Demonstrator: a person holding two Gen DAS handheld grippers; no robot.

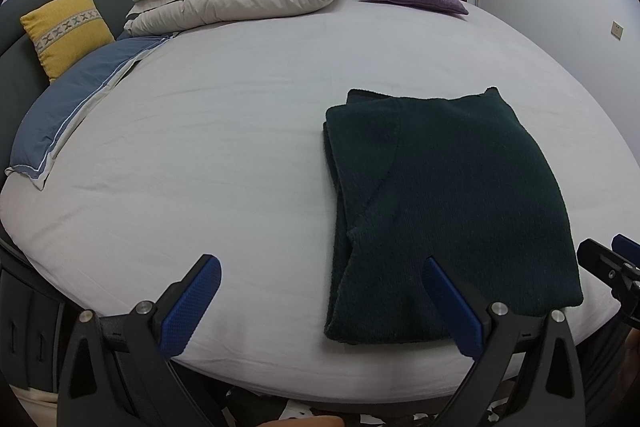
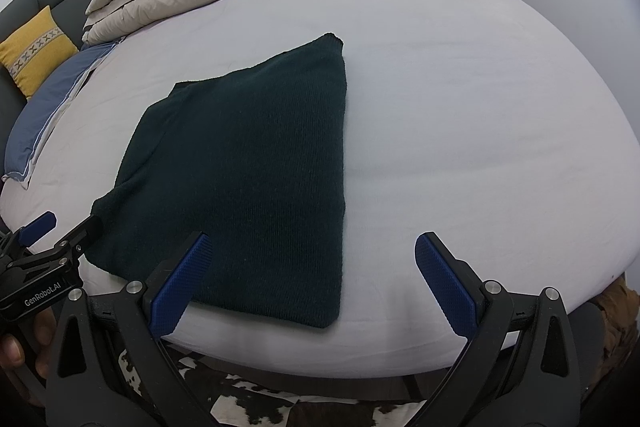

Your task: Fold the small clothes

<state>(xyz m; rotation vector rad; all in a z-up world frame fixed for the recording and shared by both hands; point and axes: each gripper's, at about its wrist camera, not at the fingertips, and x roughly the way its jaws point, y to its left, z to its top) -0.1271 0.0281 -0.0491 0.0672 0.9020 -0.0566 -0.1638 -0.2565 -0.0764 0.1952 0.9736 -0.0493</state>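
Left gripper (image 1: 320, 301) nearest: fingers spread wide, empty, low over the near bed (image 1: 240, 147) edge; right pad (image 1: 448, 307) overlaps the sweater (image 1: 440, 195) hem in view, contact unclear. Right gripper (image 2: 310, 279) also wide open, holding nothing, left pad (image 2: 182, 283) over the near hem. Sweater lies on the sheet, already folded to a rectangle with layers stacked along its left side. Risks: pinching only the top layer would peel the fold open; a pad dragging across the knit would skew the stack or slide it off the bed edge.

Fuzzy matt knit sweater (image 2: 248, 163), smooth cotton sheet (image 2: 460, 115)
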